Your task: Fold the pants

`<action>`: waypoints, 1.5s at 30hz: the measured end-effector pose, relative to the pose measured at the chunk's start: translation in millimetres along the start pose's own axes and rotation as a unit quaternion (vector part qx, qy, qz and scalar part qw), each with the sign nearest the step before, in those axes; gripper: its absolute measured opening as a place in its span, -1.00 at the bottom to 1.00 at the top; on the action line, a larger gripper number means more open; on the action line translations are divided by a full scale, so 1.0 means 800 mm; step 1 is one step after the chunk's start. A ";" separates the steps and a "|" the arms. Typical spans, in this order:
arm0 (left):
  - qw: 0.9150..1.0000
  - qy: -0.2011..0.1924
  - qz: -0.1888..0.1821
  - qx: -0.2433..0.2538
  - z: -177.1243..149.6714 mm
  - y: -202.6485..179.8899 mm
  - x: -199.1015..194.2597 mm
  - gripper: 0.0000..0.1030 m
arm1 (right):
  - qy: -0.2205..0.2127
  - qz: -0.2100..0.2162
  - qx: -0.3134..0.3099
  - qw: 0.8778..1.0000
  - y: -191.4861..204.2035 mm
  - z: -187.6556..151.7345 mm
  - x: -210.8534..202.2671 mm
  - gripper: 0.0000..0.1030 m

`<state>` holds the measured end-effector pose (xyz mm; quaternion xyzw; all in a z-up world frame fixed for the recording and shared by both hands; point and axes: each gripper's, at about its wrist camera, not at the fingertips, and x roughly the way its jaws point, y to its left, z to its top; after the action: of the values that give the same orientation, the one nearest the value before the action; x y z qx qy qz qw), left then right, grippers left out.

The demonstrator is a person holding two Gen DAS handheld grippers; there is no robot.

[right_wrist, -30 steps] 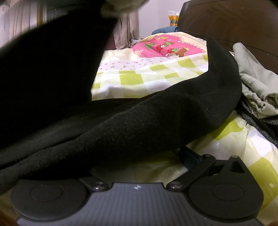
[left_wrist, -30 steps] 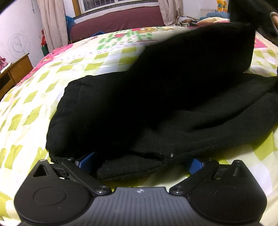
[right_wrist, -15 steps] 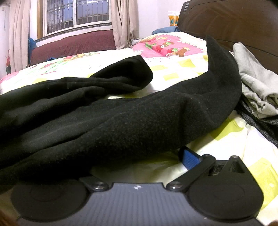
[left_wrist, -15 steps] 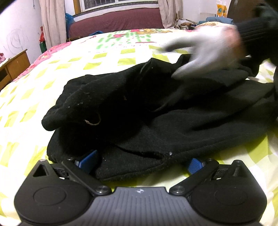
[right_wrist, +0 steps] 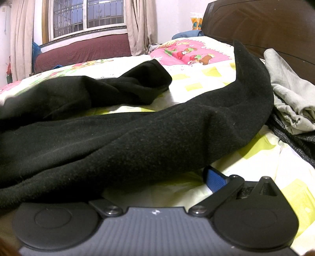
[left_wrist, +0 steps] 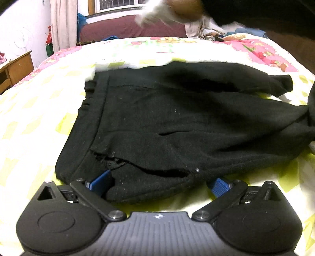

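Black pants [left_wrist: 177,118] lie on the bed, waistband to the left, legs running off to the right. My left gripper [left_wrist: 159,184] is open, resting on the bed with the near edge of the pants lying between its blue pads [left_wrist: 219,187]. In the right wrist view a pant leg [right_wrist: 157,134] drapes across in front of my right gripper [right_wrist: 157,179], which is open; its left finger is hidden under the cloth, the right blue pad [right_wrist: 214,179] shows. A second leg end [right_wrist: 141,82] lies behind.
The bed has a yellow-checked sheet [left_wrist: 35,122] with pink print at the head. Grey and dark clothes [right_wrist: 291,106] are piled at the right by a dark wooden headboard [right_wrist: 265,25]. A wooden desk [left_wrist: 15,69] stands far left. A blurred hand [left_wrist: 173,9] is above the bed.
A gloved hand spread the raised, bunched pants flat and pulled away upward. Both grippers have stayed in place on the bed.
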<state>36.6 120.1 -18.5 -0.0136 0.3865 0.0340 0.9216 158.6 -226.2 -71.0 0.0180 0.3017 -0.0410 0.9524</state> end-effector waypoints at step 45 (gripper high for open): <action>0.985 -0.026 0.085 0.146 -0.014 -0.077 -0.009 1.00 | 0.051 0.065 0.030 0.996 -0.003 0.007 -0.041 0.98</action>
<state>28.0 57.9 -21.8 0.1546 0.3632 0.0560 0.9171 135.2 -226.8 -47.5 0.0686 0.3464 0.0131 0.9355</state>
